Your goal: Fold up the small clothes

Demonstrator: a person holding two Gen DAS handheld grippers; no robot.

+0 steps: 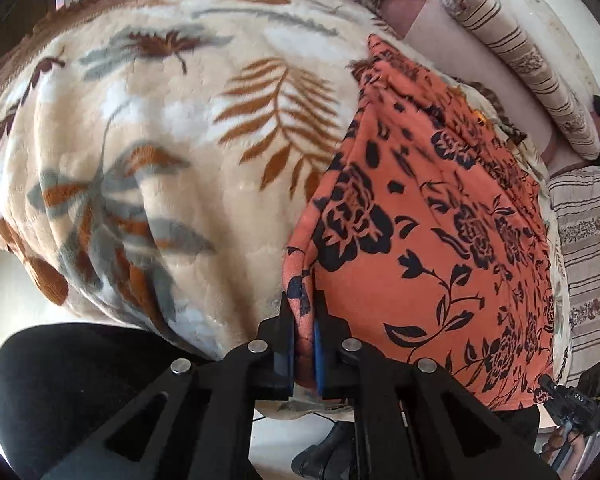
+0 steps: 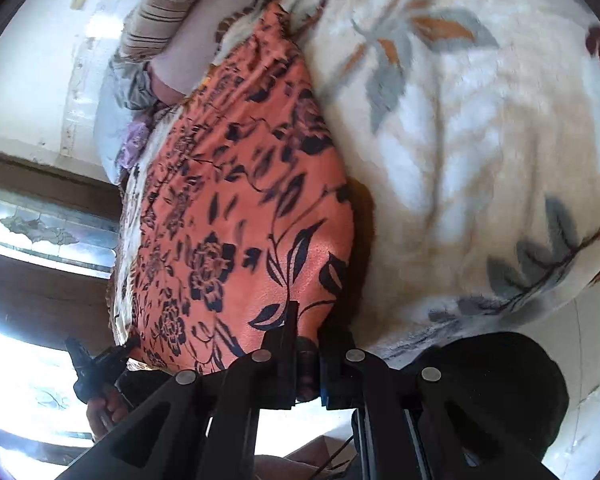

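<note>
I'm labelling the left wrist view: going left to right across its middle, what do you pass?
Leaf-print fleece blanket → orange floral garment, its near edge pinched in the left gripper → striped cushion.

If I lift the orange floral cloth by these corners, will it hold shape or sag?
Likely sag: the orange floral cloth looks thin and already bunches between the left gripper fingers. Probably light. It may drag on the plush leaf-print blanket. The right gripper grips the other corner.

Black linkage arms, silver rivets [image 1: 257, 346], blue-padded fingers [image 1: 318, 356]
</note>
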